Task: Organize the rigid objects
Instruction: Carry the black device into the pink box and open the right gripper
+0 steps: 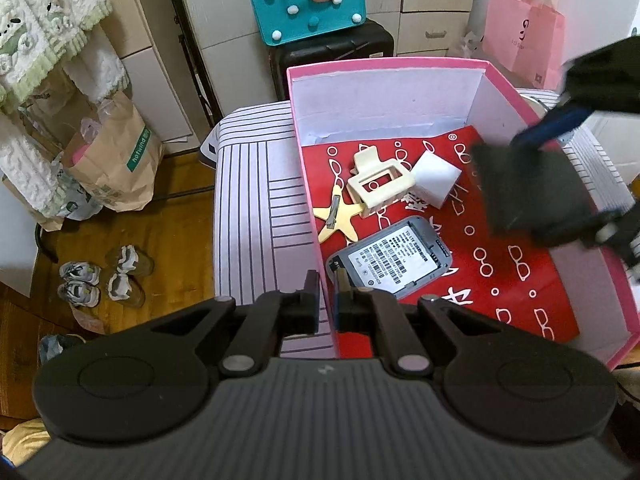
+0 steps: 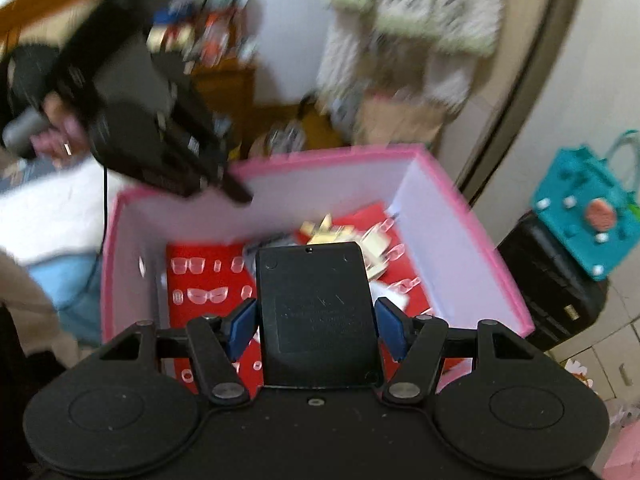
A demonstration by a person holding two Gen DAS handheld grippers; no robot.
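Note:
A pink box (image 1: pixel 384 67) with a red patterned liner holds a cream hair claw (image 1: pixel 378 184), a yellow star clip (image 1: pixel 338 218), a white block (image 1: pixel 436 178) and a grey device with a barcode label (image 1: pixel 394 258). My left gripper (image 1: pixel 326 300) is shut on the box's left wall. My right gripper (image 2: pixel 316 320) is shut on a flat black plate (image 2: pixel 316 312) and holds it above the box (image 2: pixel 472 240). The plate also shows in the left wrist view (image 1: pixel 532 188), over the box's right side.
The box rests on a white striped surface (image 1: pixel 256 200). A teal felt bag (image 1: pixel 308 0) sits on a black suitcase (image 1: pixel 340 50) behind. A pink bag (image 1: pixel 524 36), paper bags (image 1: pixel 116 156) and shoes (image 1: pixel 100 280) stand on the wooden floor.

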